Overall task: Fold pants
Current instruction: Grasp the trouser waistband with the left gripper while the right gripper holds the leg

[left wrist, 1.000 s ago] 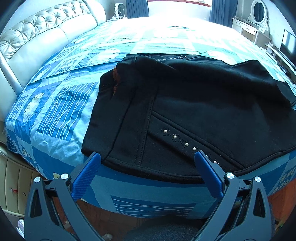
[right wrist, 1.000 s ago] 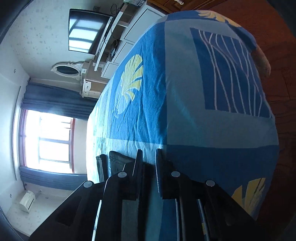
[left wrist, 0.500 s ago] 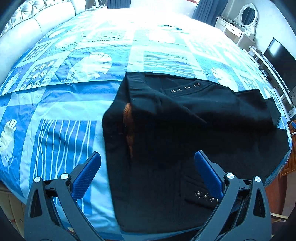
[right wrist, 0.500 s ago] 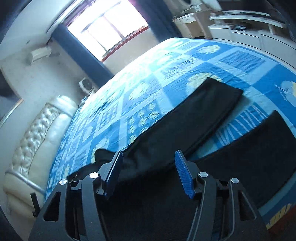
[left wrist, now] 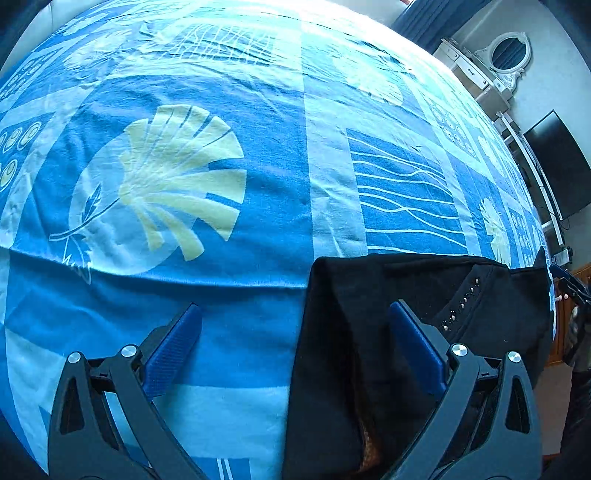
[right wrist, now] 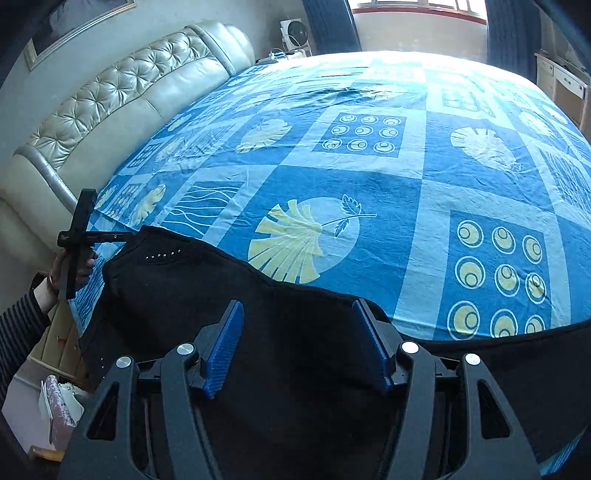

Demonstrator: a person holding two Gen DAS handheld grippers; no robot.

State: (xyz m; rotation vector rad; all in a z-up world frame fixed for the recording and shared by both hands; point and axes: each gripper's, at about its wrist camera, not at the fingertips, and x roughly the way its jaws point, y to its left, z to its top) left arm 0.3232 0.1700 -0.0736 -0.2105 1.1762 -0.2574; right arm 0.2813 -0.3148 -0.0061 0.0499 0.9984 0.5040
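Note:
Black pants [left wrist: 351, 325] with a row of small studs [left wrist: 461, 299] lie flat near the close edge of a blue patterned bedspread [left wrist: 221, 184]. My left gripper [left wrist: 295, 328] is open above the far corner of the waist end, one finger over the cloth and the other over bare bedspread. My right gripper [right wrist: 299, 336] is open and hovers over the pants [right wrist: 166, 288] farther along, with nothing pinched between its pads. In the right wrist view a hand holds the left gripper [right wrist: 79, 236] at the studded waist end [right wrist: 162, 254].
A padded cream headboard [right wrist: 110, 110] runs along the bed's left side, with a fan [right wrist: 295, 33] and a curtained window beyond. A dresser with an oval mirror [left wrist: 508, 55] and a TV [left wrist: 557, 166] stand on the other side. A bedside cabinet [right wrist: 55, 339] sits low by the waist end.
The left gripper has travelled across the pants from the near hem to the waist's far corner. The right gripper has opened, rolled upright and swung from the bed's side to above the pants.

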